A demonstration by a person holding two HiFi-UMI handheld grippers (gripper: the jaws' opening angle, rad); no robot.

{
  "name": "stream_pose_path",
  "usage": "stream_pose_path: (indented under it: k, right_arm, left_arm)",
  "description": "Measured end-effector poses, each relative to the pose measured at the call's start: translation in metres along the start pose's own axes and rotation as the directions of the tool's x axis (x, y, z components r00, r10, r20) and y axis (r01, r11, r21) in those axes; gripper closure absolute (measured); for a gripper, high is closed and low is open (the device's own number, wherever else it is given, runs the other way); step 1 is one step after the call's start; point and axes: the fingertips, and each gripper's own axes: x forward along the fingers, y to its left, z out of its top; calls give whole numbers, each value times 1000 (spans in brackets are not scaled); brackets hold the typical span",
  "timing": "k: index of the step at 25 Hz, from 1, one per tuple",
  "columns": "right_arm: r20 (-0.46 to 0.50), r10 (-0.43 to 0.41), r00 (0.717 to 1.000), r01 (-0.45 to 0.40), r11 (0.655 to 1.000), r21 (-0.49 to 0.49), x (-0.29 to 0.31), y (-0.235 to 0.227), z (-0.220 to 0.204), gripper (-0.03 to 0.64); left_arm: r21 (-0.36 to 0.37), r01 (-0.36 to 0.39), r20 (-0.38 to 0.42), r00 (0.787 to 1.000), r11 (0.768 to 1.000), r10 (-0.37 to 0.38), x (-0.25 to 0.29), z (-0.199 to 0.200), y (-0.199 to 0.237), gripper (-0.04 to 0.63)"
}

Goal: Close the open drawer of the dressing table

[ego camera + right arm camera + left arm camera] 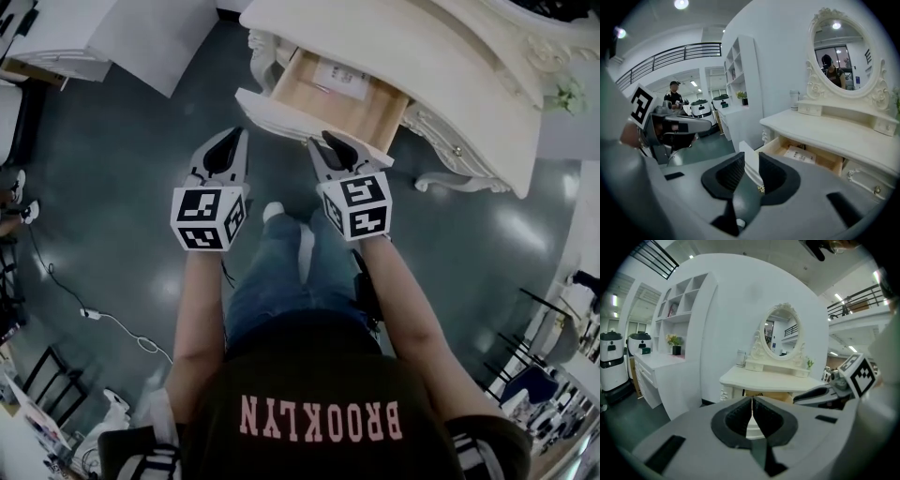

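The cream dressing table (422, 56) stands ahead, its wooden drawer (370, 111) pulled out toward me with a booklet (339, 75) inside. The white drawer front (281, 114) faces me. My right gripper (330, 142) hangs just before that front, near its right half, jaws open. In the right gripper view, the drawer front's corner (746, 157) and a small gold knob (761, 189) show in the gap of the right gripper (751, 164); the pads do not press on them. My left gripper (232, 136) is shut and empty, left of the drawer front and apart from it.
An oval mirror (841, 44) tops the table. A white shelf unit (679, 333) with a counter stands to the left, with white machines (611, 359) beyond. Cables (103, 319) lie on the dark floor. My legs (281, 272) are below the grippers.
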Motion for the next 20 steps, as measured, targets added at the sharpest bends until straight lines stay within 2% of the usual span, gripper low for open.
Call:
stream_pose_path:
  k: [12,20]
  right_arm:
    - [-159,-42,986,60,992,111,44,-4,-78,545]
    - [-255,-95,962,137,979,149,70,-15,-123,540]
  left_arm:
    - [11,35,-74,997,999,-34,19,-31,7,589]
    - [-1,53,-111,992,999,-52,31,-48,11,589]
